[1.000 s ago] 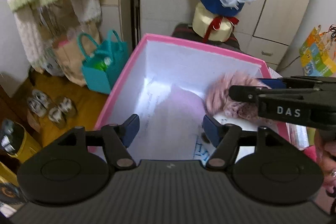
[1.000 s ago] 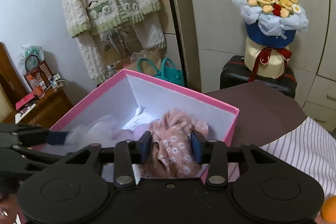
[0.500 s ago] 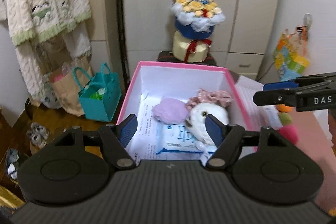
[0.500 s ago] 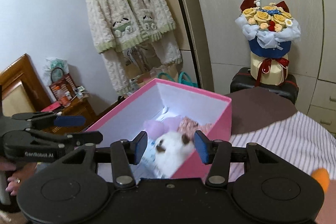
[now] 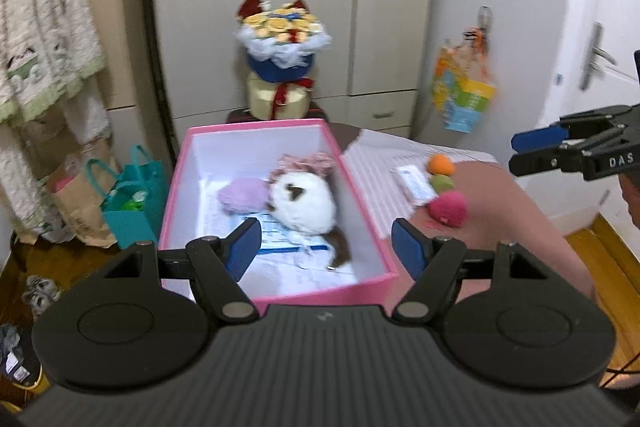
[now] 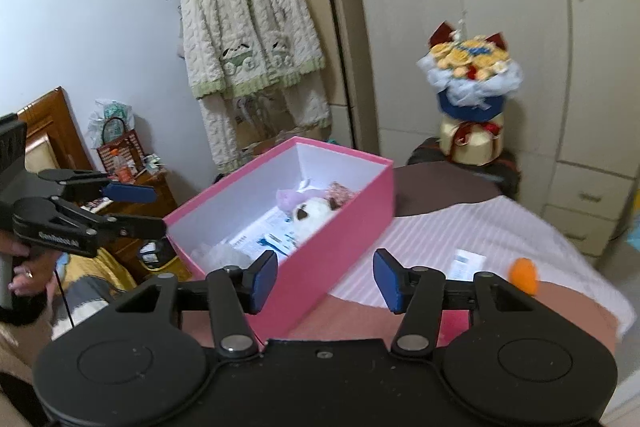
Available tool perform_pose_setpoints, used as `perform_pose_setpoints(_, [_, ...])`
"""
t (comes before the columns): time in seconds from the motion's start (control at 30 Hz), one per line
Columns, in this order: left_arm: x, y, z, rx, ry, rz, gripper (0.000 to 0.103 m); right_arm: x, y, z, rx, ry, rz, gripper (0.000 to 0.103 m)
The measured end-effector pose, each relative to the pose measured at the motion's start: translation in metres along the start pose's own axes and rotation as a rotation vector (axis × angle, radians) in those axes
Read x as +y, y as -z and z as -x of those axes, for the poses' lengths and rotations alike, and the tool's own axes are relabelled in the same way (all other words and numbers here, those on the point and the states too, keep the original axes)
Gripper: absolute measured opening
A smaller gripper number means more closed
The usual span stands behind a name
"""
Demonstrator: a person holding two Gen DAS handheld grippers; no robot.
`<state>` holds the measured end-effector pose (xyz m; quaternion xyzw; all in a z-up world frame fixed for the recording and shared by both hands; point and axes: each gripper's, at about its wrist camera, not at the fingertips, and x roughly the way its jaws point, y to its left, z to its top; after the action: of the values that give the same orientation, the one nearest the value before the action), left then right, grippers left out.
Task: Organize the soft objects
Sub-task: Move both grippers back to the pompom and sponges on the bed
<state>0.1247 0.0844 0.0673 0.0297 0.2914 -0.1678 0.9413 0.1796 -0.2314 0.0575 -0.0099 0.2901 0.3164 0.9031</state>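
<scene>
A pink box stands on the bed. Inside lie a white and brown plush toy, a lilac soft ball, a pink frilly cloth and a blue-printed packet. Right of the box lie an orange ball, a green ball and a red pompom. My left gripper is open and empty above the box's near end. My right gripper is open and empty, near the box's right side; it also shows in the left wrist view.
A striped sheet covers the bed. A white packet lies by the balls. A flower bouquet stands on a dark case behind the box. A teal bag and paper bag sit on the floor left. A cardigan hangs by the wardrobe.
Both grippers have pulled back and up from the box. The pink cloth and plush toy now lie inside the box, released by my right gripper. Both grippers are wider open.
</scene>
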Motion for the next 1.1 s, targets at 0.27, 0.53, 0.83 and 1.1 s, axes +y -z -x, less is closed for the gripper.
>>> perform_pose_setpoints(0.27, [-0.053,0.007,0.001,-0.001,0.109,-0.089,0.071,-0.023,0.034,0.043,-0.009,0.085,-0.019,0.060])
perform_pose_setpoints(0.53, [-0.104,0.009,-0.030,0.049,0.204,-0.133,0.071,-0.052,0.055,0.047,-0.007,0.086,-0.030,0.060])
perform_pose_setpoints(0.83, [-0.142,0.005,-0.087,0.075,0.235,-0.133,0.071,-0.093,0.069,0.029,-0.052,0.071,-0.021,0.060])
perform_pose_setpoints(1.1, [-0.157,0.008,-0.151,0.065,0.162,-0.106,0.071,-0.147,0.078,-0.004,-0.115,0.082,-0.033,0.060])
